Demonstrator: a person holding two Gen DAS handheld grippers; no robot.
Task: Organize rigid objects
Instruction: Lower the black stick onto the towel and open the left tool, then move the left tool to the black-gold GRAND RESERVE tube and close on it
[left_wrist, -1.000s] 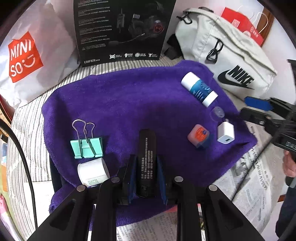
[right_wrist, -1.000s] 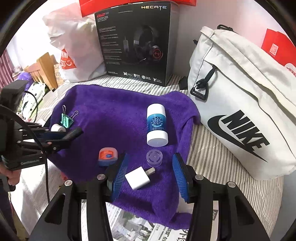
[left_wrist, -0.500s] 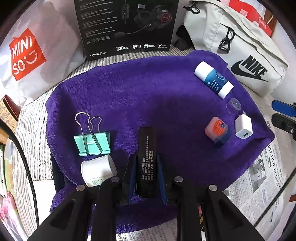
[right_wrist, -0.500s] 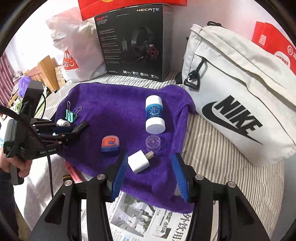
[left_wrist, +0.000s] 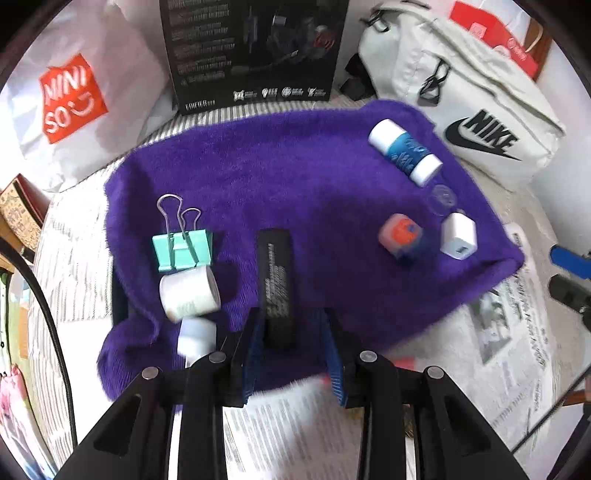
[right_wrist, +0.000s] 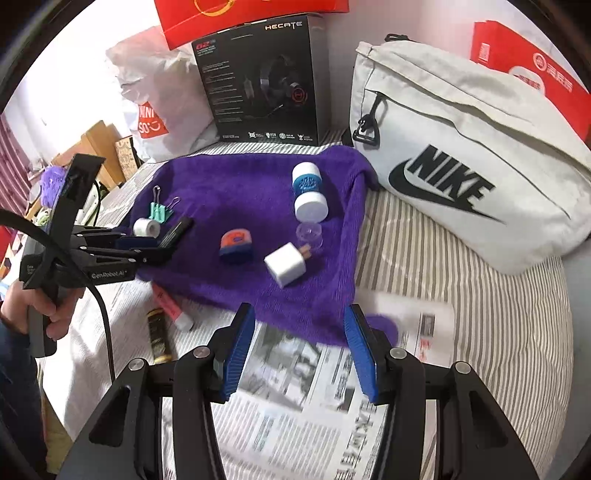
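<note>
A purple towel (left_wrist: 295, 177) carries a black bar (left_wrist: 276, 284), a teal binder clip (left_wrist: 181, 247), a white roll (left_wrist: 189, 292), an orange-blue case (left_wrist: 402, 232), a white charger (left_wrist: 458, 240), a clear cap (left_wrist: 442, 197) and a blue-white bottle (left_wrist: 404, 150). My left gripper (left_wrist: 291, 347) is open, its jaws apart on either side of the bar's near end; it also shows in the right wrist view (right_wrist: 147, 247). My right gripper (right_wrist: 299, 354) is open and empty above newspaper (right_wrist: 295, 398), short of the charger (right_wrist: 286, 264).
A black headset box (right_wrist: 262, 81), a white Miniso bag (left_wrist: 70, 99) and a Nike bag (right_wrist: 461, 158) stand behind the towel. A pink tube (right_wrist: 168, 306) and a dark tube (right_wrist: 159, 336) lie on the newspaper by the towel's near edge.
My left gripper's jaws have opened off the black bar and it has drawn back. My right gripper has pulled back from the charger over the newspaper.
</note>
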